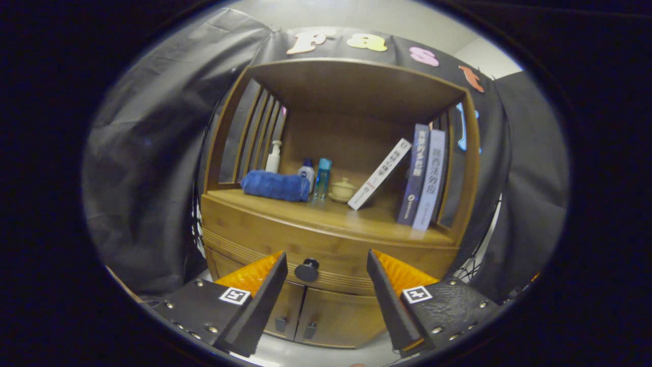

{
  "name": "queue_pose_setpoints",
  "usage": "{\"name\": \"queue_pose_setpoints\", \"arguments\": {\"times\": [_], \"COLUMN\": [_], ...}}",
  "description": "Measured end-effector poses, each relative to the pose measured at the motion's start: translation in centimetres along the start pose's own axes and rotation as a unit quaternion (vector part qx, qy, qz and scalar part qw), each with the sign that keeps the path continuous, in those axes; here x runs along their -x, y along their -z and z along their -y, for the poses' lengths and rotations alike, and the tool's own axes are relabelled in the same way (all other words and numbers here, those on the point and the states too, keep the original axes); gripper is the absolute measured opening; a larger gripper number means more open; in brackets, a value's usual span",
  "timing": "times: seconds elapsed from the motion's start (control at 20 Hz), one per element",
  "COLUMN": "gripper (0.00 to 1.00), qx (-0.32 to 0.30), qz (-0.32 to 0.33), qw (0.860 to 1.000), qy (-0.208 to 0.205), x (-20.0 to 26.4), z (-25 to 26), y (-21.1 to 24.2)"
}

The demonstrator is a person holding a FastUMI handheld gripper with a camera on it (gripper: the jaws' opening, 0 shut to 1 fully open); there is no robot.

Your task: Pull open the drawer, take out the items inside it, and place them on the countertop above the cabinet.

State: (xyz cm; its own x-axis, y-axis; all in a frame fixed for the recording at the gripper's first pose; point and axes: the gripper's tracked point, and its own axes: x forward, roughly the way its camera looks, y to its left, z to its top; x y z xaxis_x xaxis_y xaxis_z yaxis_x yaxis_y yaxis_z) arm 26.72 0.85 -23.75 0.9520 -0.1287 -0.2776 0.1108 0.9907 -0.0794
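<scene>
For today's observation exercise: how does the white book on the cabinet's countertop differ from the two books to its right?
The white book leans steeply, its top tipped towards the two blue-toned books, which stand nearly upright by the cabinet's side slats. Its spine is white with dark print; theirs are dark blue and pale lavender with light print. All rest on the countertop. The gripper has its jaws open, near the drawer knob.

Staged home corner in a booth, wooden cabinet (331,224) with books (425,178), toiletry bottles (322,177), folded blue towel (276,185)
</scene>
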Motion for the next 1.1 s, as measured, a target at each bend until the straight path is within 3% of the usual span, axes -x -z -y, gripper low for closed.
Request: {"name": "queue_pose_setpoints", "arguments": {"times": [0.15, 0.3, 0.4, 0.5, 0.75, 0.95, 1.0, 1.1], "gripper": [0.9, 0.75, 0.75, 0.51, 0.44, 0.41, 0.33, 0.3], "qx": [0.003, 0.008, 0.008, 0.002, -0.003, -0.057, -0.075, -0.067], "qz": [-0.028, -0.049, -0.06, -0.064, -0.05, -0.036, -0.046, -0.057], "qw": [1.0, 0.999, 0.998, 0.997, 0.998, 0.997, 0.995, 0.995], "qy": [0.007, 0.014, 0.025, 0.031, 0.047, 0.045, 0.048, 0.049], "x": [-3.1, -5.3, -6.8, -7.3, -8.9, -9.1, -8.9, -8.6], "z": [-1.2, -2.0, -2.0, -2.3, -2.3, -2.1, -2.3, -2.2], "y": [1.9, 3.7, 4.8, 5.4, 5.7, 5.9, 6.0, 6.1]}}
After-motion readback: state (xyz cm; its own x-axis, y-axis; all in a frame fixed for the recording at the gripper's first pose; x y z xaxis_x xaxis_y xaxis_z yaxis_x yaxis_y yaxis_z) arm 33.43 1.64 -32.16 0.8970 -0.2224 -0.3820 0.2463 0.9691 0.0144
